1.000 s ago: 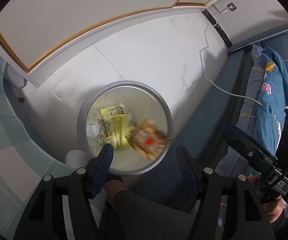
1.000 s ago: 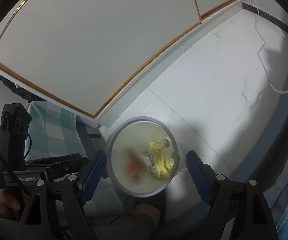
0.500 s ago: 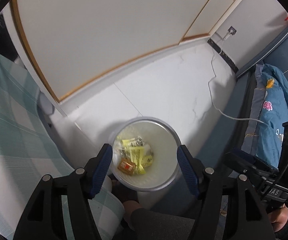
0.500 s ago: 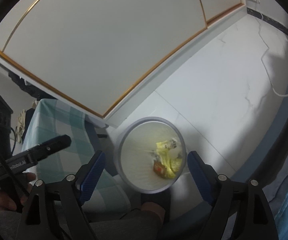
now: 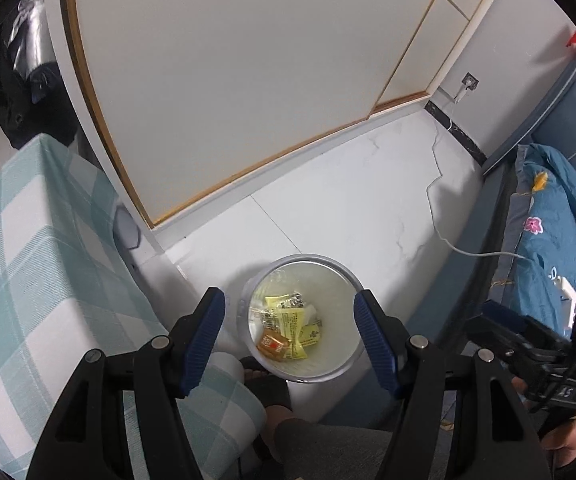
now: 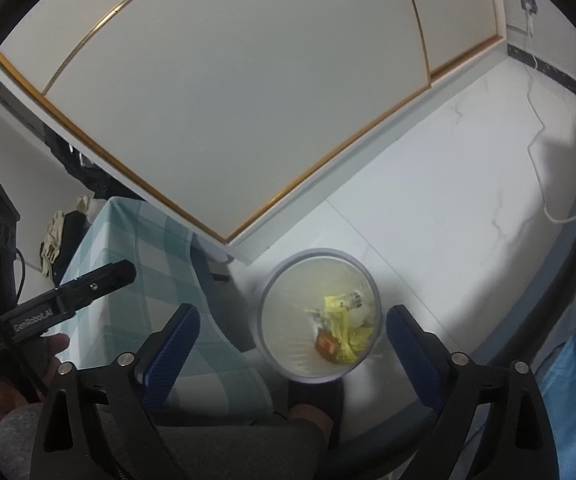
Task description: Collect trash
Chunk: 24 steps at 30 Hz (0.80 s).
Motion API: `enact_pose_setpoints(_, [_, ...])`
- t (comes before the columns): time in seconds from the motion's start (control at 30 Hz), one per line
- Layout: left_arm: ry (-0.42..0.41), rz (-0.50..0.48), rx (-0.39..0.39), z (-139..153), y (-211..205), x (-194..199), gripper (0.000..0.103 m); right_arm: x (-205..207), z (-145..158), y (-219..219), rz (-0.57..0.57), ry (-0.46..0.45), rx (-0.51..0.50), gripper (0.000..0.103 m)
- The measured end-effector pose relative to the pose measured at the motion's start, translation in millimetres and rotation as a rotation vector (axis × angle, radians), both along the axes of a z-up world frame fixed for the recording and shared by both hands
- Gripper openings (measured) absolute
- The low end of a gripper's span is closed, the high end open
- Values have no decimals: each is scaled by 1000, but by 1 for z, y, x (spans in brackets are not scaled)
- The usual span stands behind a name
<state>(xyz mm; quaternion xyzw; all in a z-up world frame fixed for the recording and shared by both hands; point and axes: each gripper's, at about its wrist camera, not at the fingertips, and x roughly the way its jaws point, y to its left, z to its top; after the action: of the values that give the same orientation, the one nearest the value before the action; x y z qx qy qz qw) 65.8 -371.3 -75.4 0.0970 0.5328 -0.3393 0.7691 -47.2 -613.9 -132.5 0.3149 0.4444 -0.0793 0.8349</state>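
Across the upper half of both views runs a pale wardrobe (image 5: pixel 247 80) with thin gold trim, its foot meeting a white marble-look floor (image 5: pixel 348 208). At the left of the left wrist view sits a surface under a green-and-white checked cloth (image 5: pixel 39 280), with dark clothing (image 5: pixel 23 92) heaped beyond it in the upper left. A white cable (image 5: pixel 444 216) drops from a wall socket (image 5: pixel 470 79) in the upper right and trails over the floor toward a blue bed (image 5: pixel 548 220) with flowered bedding at the right edge. The person's dark-trousered leg and a foot in a black slipper (image 6: pixel 312 396) fill the bottom centre, just below the bin.

Low in the middle of each frame stands a round grey trash bin (image 5: pixel 243 304) on the floor, lined with a clear bag, close beside the checked cloth. Inside it lie several yellow wrappers (image 5: pixel 294 320), a clear crumpled piece, and an orange-brown packet with a red mark (image 5: pixel 273 346) nearest the bottom of the frame.

Nothing stands between either tool and the bin. The left tool (image 5: pixel 290 338) hangs above it with its blue pads apart and empty. The right tool (image 6: pixel 290 344) is opening wide, also with nothing between its pads; in the right wrist view the left tool's black body shows at the left edge, gripped by a hand (image 6: pixel 15 376).
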Motion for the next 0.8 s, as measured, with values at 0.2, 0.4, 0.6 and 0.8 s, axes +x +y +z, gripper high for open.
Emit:
enact_pose_setpoints(0.2, [-33,-22,20,2,2,-6,63,-8,6,2,-17,-5,-19,102])
enact_pose_setpoints(0.4, [-60,-16,16,8,5,-10,71,-11,15,6,-7,-16,-35,102])
enact_pose_setpoints(0.6, [-62,-10,18,10,9,-11,71,-12,20,11,5,-25,-56,102])
enact_pose_setpoints(0.8, [-57,-7,19,12,11,-11,71,-13,21,11,-3,-27,-54,102])
